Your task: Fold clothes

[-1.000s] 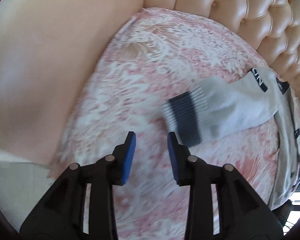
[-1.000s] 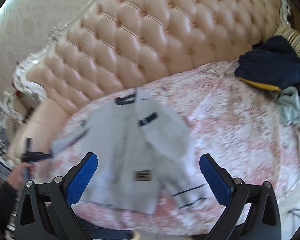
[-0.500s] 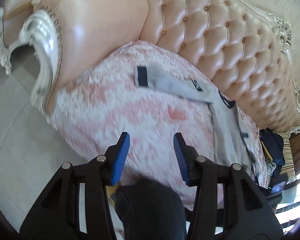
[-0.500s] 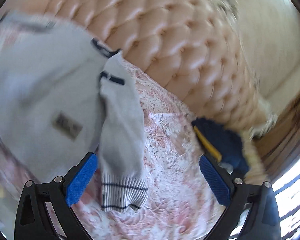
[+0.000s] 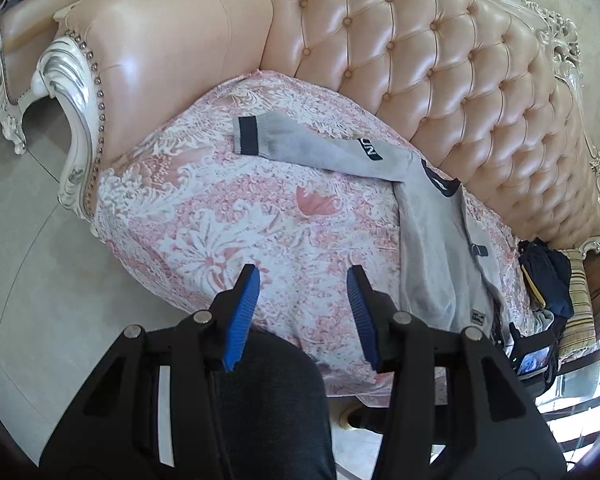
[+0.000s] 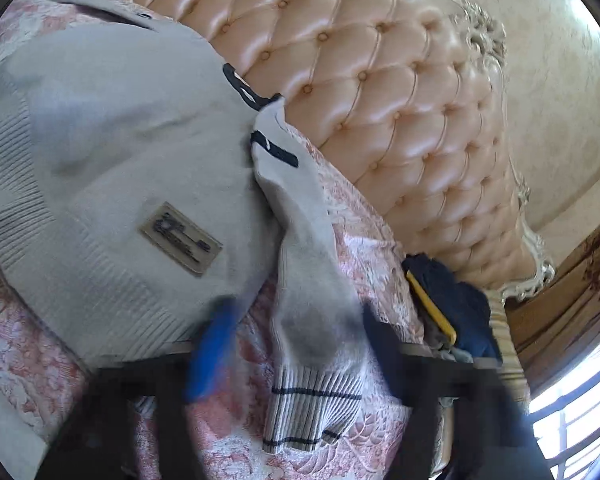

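A grey knit sweater (image 5: 436, 236) with dark trim lies spread on the pink floral sofa cover (image 5: 260, 208). Its left sleeve (image 5: 300, 144) stretches out toward the armrest. My left gripper (image 5: 304, 312) is open and empty, held back off the sofa's front edge above a dark trouser leg (image 5: 268, 400). In the right wrist view the sweater body (image 6: 112, 152) fills the left, and its right sleeve (image 6: 304, 288) with a striped cuff (image 6: 312, 404) lies between my right gripper's (image 6: 292, 340) motion-blurred fingers. The fingers stand apart on either side of the sleeve.
The tufted peach leather backrest (image 5: 460, 72) runs behind the sweater, with an armrest (image 5: 160, 48) at the left. A dark navy garment pile (image 6: 456, 300) with a yellow strip lies at the sofa's right end. Tiled floor (image 5: 28, 280) is in front.
My left gripper has let go of the left sleeve and pulled back from the sofa. My right gripper has swung down to the right sleeve and its fingers have come closer together.
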`<state>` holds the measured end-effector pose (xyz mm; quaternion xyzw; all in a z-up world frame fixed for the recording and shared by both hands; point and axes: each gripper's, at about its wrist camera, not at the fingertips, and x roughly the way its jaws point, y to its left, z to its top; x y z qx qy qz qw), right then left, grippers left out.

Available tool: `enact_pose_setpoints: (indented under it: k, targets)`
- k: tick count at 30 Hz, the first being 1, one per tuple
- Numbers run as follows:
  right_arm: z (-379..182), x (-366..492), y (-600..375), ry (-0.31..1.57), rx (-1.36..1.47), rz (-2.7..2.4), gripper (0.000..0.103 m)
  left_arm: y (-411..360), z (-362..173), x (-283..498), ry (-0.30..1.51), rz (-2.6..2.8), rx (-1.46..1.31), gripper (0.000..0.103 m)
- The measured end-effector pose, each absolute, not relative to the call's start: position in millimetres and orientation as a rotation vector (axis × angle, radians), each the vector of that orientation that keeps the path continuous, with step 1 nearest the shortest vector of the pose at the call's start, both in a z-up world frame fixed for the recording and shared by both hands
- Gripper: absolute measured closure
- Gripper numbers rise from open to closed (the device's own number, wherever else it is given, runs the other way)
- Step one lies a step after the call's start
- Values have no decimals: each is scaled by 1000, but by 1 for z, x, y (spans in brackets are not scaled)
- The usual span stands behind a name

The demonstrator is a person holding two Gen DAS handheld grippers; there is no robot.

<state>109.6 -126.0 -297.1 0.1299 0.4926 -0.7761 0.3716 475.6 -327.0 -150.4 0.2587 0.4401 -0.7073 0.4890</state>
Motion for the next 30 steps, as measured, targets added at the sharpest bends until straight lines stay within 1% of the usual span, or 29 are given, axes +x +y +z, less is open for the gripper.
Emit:
enact_pose_setpoints:
  k: [4,6,9,13,14,18,21,25,30]
  targets:
    - [-289,83,-123,1128,479,-1991,74,-323,-151,468,1064,-1729,649,54]
    - [-274,72,-117,1049,508,-2016,85,-323,-151,467,1064,-1730,651,54]
    - [-247,58,-108,952,513,-2039,90,-324,-153,467,1072,-1727,650,54]
    - [-209,31,-109,812,600,-1954,92,-323,-155,467,1082,-1727,648,54]
    - [-198,18,-114,752,653,-1901,92,-323,-155,467,1081,-1728,649,54]
    - [-162,-51,-131,545,816,-1784,92,-324,-156,467,1082,-1724,652,54]
    - [-143,-110,-144,464,873,-1794,92,-327,-157,466,1076,-1716,662,54]
    - [-136,-198,-158,363,978,-1841,92,-329,-158,459,1069,-1714,682,54]
    - [-169,-274,-153,245,1136,-1892,92,-337,-160,448,1055,-1711,717,54]
